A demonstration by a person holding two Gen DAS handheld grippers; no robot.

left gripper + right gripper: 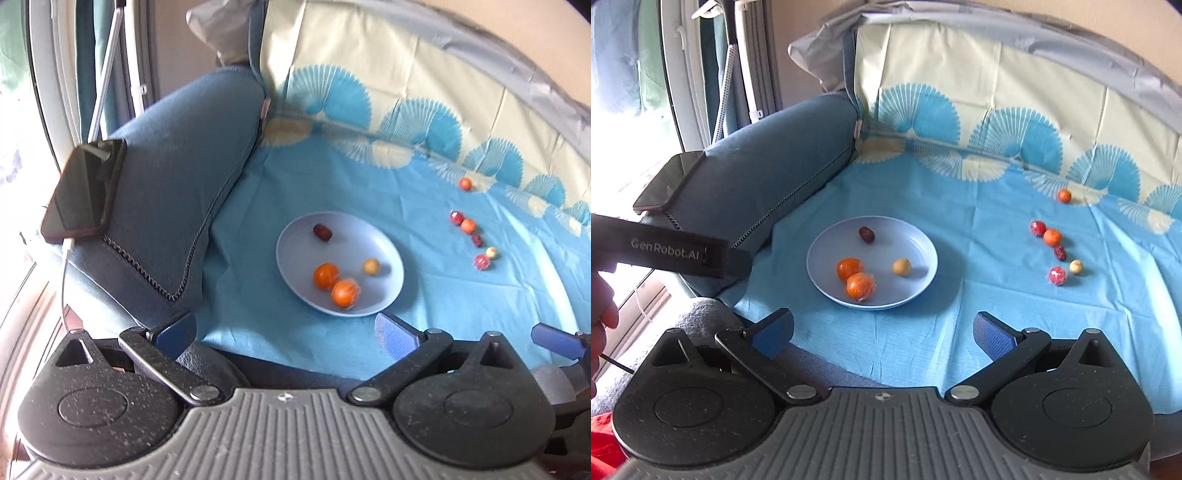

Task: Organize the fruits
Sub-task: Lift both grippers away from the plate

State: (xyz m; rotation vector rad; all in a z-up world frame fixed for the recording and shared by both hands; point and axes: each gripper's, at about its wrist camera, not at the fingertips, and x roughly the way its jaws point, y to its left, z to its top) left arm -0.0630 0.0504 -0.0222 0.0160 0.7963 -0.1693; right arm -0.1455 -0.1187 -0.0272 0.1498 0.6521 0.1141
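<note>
A pale blue plate (384, 295) (916, 284) lies on a blue cloth (443, 314) (979, 325). It holds two orange fruits (326, 275) (849, 268), a dark date (322, 232) (866, 234) and a small tan fruit (371, 266) (901, 266). Several small red, orange and tan fruits (468, 226) (1052, 237) lie loose on the cloth to the right. My left gripper (286, 330) is open and empty, just short of the plate's near rim. My right gripper (882, 334) is open and empty, near the plate's front.
A blue sofa armrest (177, 206) (768, 177) rises left of the cloth, with a dark phone (85, 192) (668, 181) on it. The left device's body (676, 253) crosses the right wrist view at left. The patterned sofa back (406, 85) stands behind.
</note>
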